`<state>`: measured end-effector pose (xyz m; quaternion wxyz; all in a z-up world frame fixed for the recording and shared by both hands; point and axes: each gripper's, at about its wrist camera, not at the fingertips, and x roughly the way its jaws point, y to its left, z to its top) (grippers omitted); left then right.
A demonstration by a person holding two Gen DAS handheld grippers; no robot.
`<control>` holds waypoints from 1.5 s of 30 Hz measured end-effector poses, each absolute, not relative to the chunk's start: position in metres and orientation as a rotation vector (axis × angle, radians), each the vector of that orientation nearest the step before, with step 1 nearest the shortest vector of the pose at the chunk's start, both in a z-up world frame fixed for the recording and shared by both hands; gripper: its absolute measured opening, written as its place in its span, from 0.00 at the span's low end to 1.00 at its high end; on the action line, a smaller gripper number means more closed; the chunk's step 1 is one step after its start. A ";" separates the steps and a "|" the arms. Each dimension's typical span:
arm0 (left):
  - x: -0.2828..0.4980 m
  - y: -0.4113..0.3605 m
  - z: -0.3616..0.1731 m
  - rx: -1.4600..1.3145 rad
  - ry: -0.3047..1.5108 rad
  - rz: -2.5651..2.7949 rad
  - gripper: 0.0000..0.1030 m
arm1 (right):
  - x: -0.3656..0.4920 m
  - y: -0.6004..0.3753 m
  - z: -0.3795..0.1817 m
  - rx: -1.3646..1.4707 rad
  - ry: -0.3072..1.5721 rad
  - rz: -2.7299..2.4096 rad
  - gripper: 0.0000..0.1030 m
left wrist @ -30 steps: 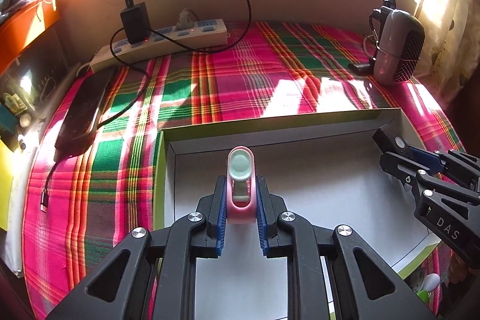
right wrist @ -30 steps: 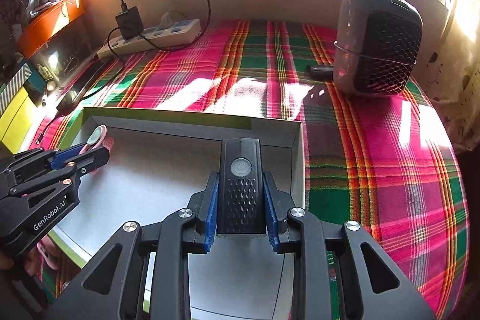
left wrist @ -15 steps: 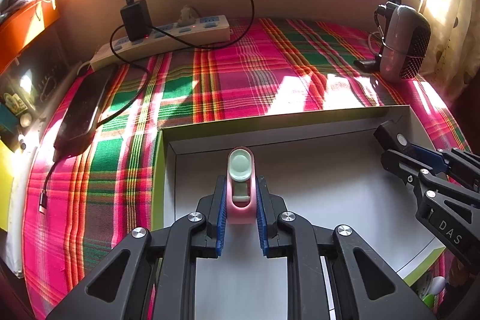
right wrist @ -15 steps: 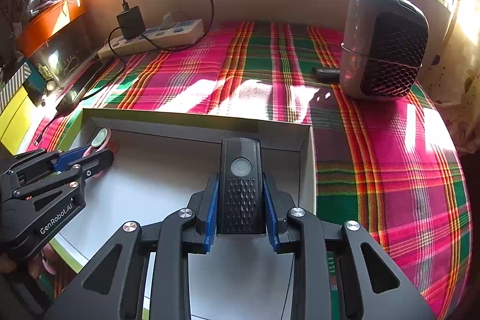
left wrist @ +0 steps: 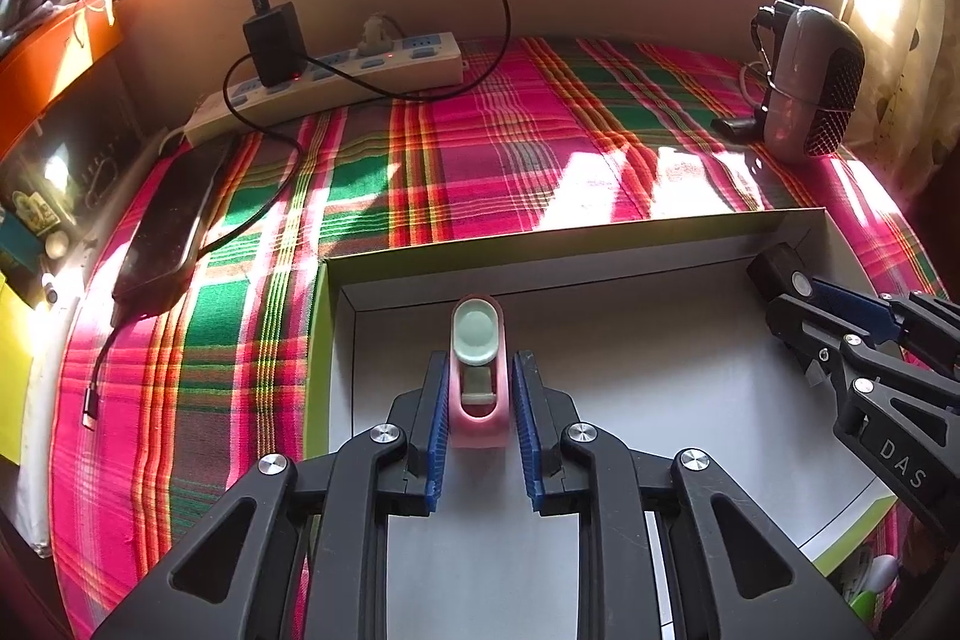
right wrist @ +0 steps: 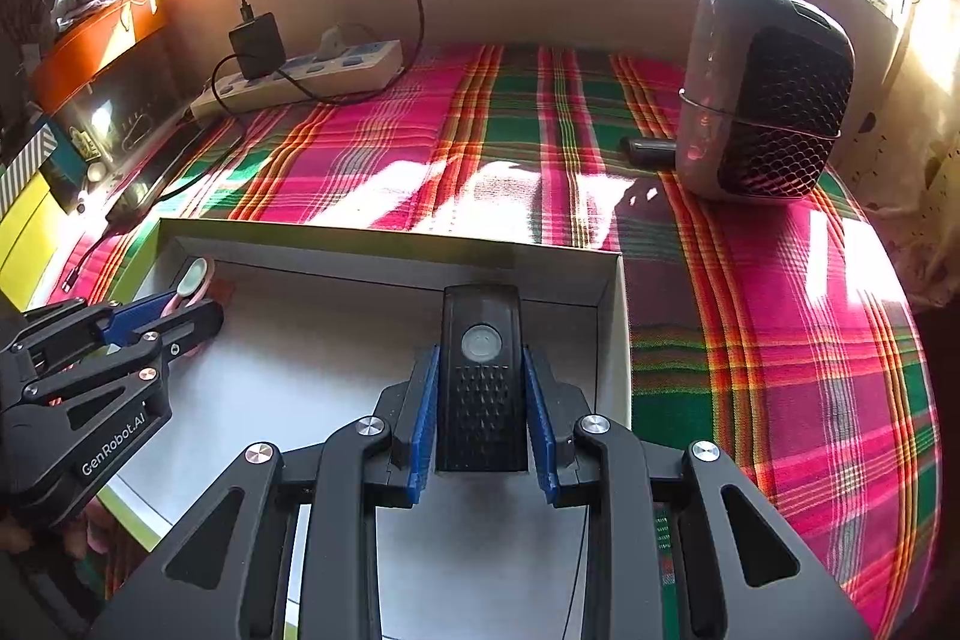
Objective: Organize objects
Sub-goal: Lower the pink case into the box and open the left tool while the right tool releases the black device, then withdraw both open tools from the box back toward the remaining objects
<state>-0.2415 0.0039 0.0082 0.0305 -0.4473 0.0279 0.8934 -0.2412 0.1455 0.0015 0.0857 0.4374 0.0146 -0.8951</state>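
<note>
A shallow white box with green outer sides point(left wrist: 600, 253) point(right wrist: 384, 253) lies on the plaid cloth. My left gripper point(left wrist: 478, 376) stands over its near-left part with a small pink device with a pale green pad point(left wrist: 477, 370) between its blue pads; a thin gap shows on each side of the device. It also shows in the right wrist view point(right wrist: 195, 280). My right gripper point(right wrist: 480, 376) is shut on a black rectangular device with a round button point(right wrist: 481, 376) over the box's right part. That device also shows in the left wrist view point(left wrist: 780, 274).
A grey and black heater point(right wrist: 768, 94) point(left wrist: 810, 85) stands at the back right. A white power strip point(left wrist: 336, 82) with a black adapter and cables lies at the back left. A dark phone point(left wrist: 165, 220) lies left. Clutter fills the left shelf.
The left gripper's pads have parted slightly from the pink device. Both grippers have shifted a little over the box. The right gripper keeps its hold on the black device.
</note>
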 end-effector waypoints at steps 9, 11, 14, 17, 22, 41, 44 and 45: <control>-0.241 0.001 0.010 -1.382 0.046 2.731 0.28 | -0.239 0.148 0.004 1.281 0.019 -2.679 0.37; -0.240 0.001 0.011 -1.378 0.040 2.730 0.28 | -0.238 0.148 0.006 1.272 0.018 -2.684 0.42; -0.236 0.001 0.014 -1.367 0.035 2.733 0.29 | -0.236 0.149 0.008 1.271 0.005 -2.692 0.43; -0.230 0.002 0.018 -1.350 0.035 2.732 0.30 | -0.232 0.152 0.011 1.266 -0.022 -2.691 0.43; -0.215 0.002 0.028 -1.315 0.032 2.744 0.30 | -0.220 0.154 0.017 1.249 -0.045 -2.705 0.43; -0.141 -0.014 0.045 -1.234 0.003 2.781 0.30 | -0.144 0.154 0.041 1.148 -0.080 -2.738 0.43; -0.131 -0.019 0.045 -1.234 0.004 2.778 0.30 | -0.133 0.156 0.043 1.138 -0.081 -2.741 0.43; -0.128 -0.021 0.044 -1.234 0.005 2.778 0.30 | -0.130 0.158 0.043 1.138 -0.081 -2.743 0.43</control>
